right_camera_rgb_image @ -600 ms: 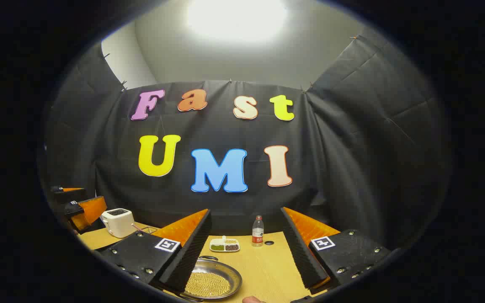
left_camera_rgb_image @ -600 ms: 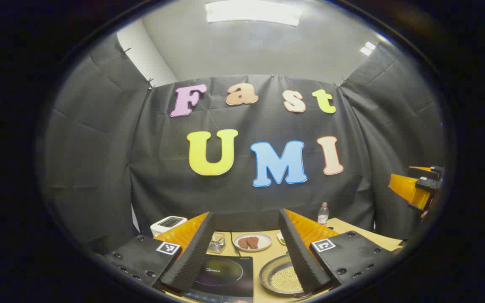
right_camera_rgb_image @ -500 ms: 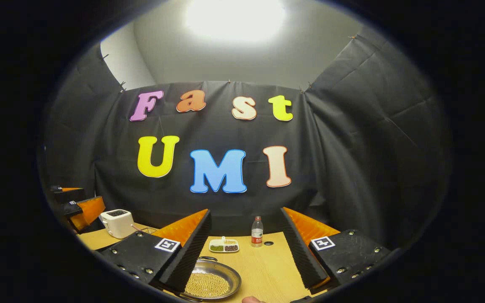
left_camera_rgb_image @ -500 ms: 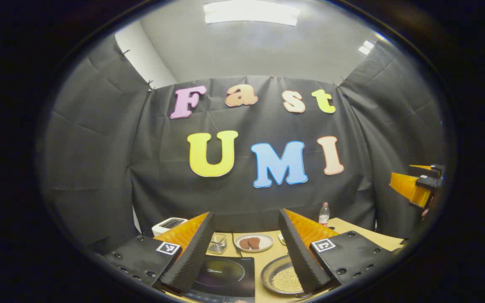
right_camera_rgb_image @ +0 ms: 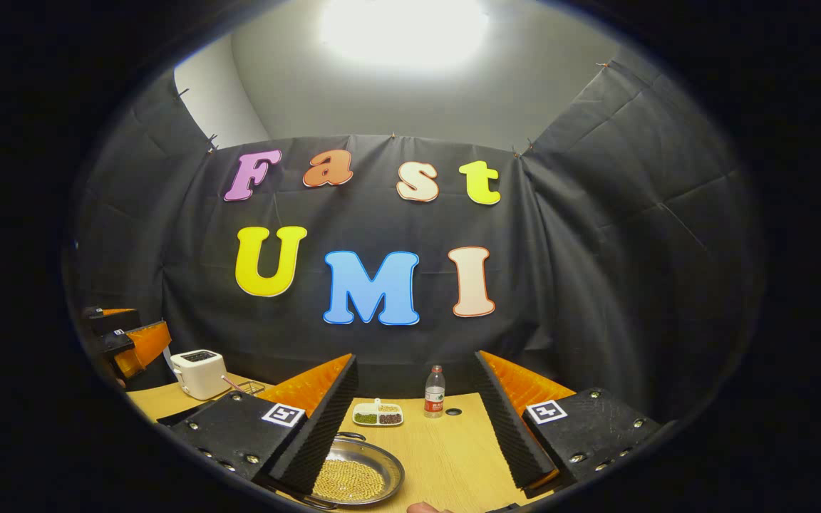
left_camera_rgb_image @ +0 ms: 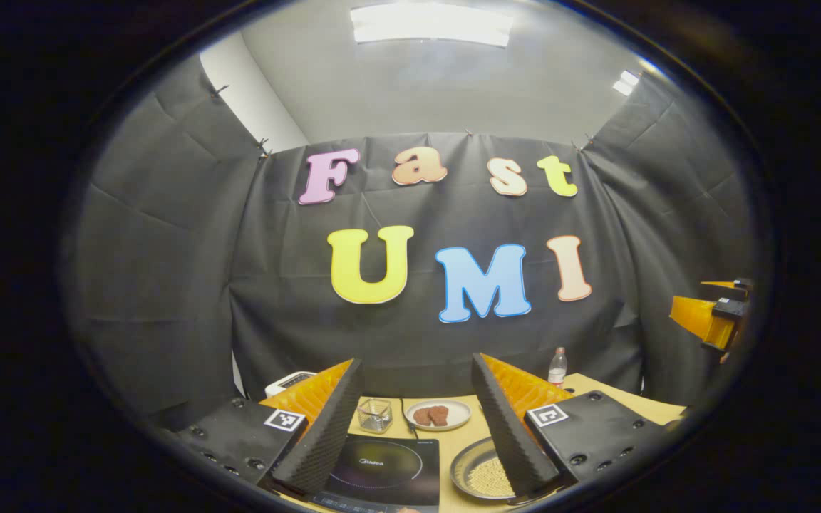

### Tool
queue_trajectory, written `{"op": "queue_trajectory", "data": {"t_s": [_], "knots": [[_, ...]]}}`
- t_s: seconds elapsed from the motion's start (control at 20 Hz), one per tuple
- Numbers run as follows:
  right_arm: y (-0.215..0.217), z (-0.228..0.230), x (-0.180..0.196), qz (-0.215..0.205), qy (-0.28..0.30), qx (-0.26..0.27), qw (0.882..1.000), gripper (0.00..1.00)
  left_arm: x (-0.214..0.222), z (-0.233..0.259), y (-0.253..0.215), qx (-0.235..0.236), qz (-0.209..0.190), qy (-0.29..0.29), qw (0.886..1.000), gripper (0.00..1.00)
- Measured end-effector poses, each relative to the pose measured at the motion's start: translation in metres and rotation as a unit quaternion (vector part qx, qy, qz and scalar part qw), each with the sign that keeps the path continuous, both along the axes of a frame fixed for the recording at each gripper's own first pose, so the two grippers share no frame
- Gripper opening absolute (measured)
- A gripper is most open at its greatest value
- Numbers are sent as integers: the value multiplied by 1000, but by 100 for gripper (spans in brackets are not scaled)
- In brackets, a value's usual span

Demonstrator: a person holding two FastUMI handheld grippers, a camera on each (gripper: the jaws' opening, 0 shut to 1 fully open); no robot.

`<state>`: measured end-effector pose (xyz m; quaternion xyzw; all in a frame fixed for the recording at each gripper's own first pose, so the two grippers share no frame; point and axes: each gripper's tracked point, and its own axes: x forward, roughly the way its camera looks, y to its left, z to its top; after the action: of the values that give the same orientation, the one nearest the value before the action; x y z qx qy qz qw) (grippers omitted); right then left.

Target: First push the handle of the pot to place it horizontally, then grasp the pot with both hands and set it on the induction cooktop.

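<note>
**Pot waited off the cooktop as both grippers hung above the surface**

The left gripper [left_camera_rgb_image: 417,427] and the right gripper [right_camera_rgb_image: 417,427] each hung with jaws spread wide and nothing between them, raised above the wooden surface [right_camera_rgb_image: 446,456]. The pot [right_camera_rgb_image: 355,476], a shallow metal pan holding a layer of small pale beans, sat on the surface just right of the induction cooktop [left_camera_rgb_image: 382,467], not on it. A loop handle [right_camera_rgb_image: 350,436] showed at the pot's far rim; how its other handle lay could not be told. By that evidence nothing of the task looked done: the push, the two-handed grasp and the transfer all remained. Beyond the cooktop stood a clear glass cup [left_camera_rgb_image: 374,415], apparently empty, and a plate [left_camera_rgb_image: 439,415] with brown pieces. Beyond the pot sat a divided dish [right_camera_rgb_image: 379,415] of green, pale and dark beans, a bottle [right_camera_rgb_image: 435,392] beside it.
</note>
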<state>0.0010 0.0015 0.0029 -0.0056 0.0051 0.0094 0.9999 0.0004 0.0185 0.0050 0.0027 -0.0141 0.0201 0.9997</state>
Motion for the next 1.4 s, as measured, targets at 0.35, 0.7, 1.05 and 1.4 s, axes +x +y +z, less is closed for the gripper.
{"op": "queue_trajectory", "data": {"t_s": [0.35, 0.7, 1.05, 1.4], "knots": [[8, -2, 5, 9, 4, -4, 1000, 97, -2, -2, 9, 4, 6, 1, 1000, 100], [16, -14, 13, 17, 28, -4, 999, 95, 0, -4, 23, 8, 21, 2, 1000, 100], [27, -27, 18, 27, 55, 4, 998, 51, -5, -2, 35, 9, 35, 1, 999, 94], [26, -39, 18, 25, 80, 18, 996, 21, -14, -1, 41, 9, 45, -2, 999, 100]]}}
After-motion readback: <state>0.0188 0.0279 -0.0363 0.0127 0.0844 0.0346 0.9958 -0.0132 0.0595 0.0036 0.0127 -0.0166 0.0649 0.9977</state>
